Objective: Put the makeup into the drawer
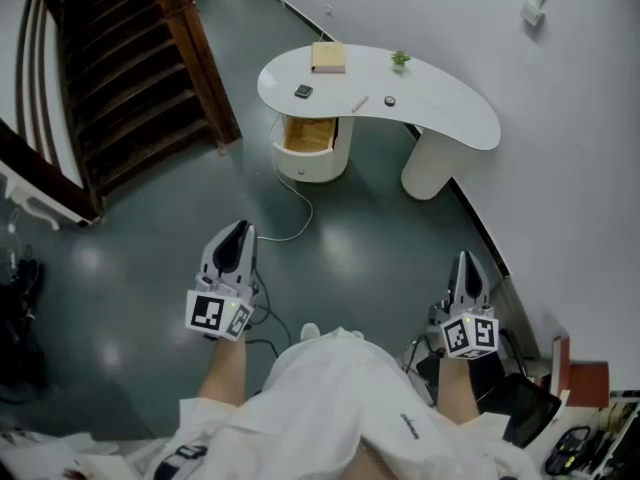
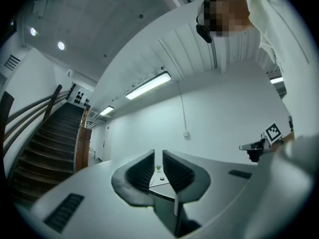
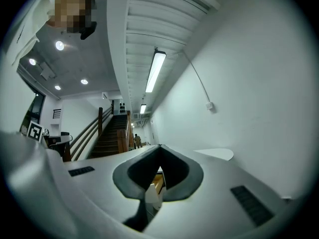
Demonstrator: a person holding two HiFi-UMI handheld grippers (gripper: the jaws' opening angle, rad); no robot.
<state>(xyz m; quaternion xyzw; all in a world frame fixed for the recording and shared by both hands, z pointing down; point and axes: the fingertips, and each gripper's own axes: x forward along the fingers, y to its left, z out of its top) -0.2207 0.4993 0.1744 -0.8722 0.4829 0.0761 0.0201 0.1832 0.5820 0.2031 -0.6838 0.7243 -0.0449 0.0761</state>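
Note:
A white curved table (image 1: 450, 108) stands across the room by the wall. On it lie a black compact (image 1: 303, 91), a slim pencil-like stick (image 1: 360, 103) and a small round dark pot (image 1: 389, 100). In its left pedestal a wooden drawer (image 1: 308, 135) is pulled open. My left gripper (image 1: 238, 230) (image 2: 158, 156) is held low in front of me, far from the table, shut with nothing in it. My right gripper (image 1: 465, 260) (image 3: 160, 148) is also shut and holds nothing, its tips meeting.
A tan box (image 1: 328, 57) and a small green plant (image 1: 400, 60) sit at the table's back. A wooden staircase (image 1: 110, 78) rises at the left. A cable (image 1: 295, 218) trails over the dark floor. Bags and tools (image 1: 560, 408) lie at the lower right by the wall.

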